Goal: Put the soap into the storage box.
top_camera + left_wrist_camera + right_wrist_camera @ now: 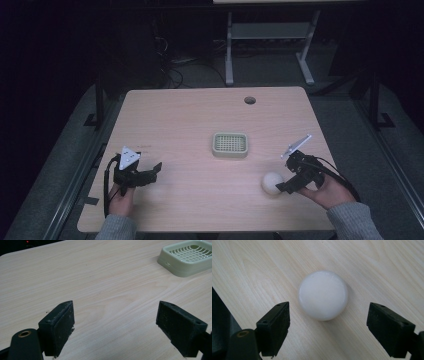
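While my right gripper [328, 330] hovers wide open just short of round white soap bar [323, 295] at near right of wooden table [190, 120], left gripper [115, 327] gapes empty, near left

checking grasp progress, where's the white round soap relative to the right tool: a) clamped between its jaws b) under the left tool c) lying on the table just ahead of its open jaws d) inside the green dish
c: the white round soap lies on the table ahead of the right tool, whose jaws stand wide apart and clear of it.
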The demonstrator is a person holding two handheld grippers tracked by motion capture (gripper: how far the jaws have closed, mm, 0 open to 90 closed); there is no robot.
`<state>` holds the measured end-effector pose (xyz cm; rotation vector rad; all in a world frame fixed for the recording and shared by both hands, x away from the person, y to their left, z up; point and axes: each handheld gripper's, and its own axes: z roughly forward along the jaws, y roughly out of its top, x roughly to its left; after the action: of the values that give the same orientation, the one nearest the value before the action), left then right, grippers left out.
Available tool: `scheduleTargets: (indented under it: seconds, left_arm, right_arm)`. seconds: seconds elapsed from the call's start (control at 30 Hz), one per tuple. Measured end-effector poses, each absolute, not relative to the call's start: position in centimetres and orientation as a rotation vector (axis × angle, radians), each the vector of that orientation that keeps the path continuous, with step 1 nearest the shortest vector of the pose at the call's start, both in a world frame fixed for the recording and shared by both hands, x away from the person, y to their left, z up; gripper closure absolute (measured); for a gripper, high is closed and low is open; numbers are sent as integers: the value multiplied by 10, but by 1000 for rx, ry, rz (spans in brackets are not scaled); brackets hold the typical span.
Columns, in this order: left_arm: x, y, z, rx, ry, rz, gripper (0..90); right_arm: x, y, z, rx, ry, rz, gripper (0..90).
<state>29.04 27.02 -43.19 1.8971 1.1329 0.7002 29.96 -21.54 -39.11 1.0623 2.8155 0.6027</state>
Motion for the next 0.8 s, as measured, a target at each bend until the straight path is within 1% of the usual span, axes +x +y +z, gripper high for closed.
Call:
scheduleTargets:
  seconds: [0.8]
  left_arm:
    - [290, 270, -432, 1895, 1133, 700, 148]
  right_arm:
    - [307, -202, -400, 1041, 2834, 507, 177]
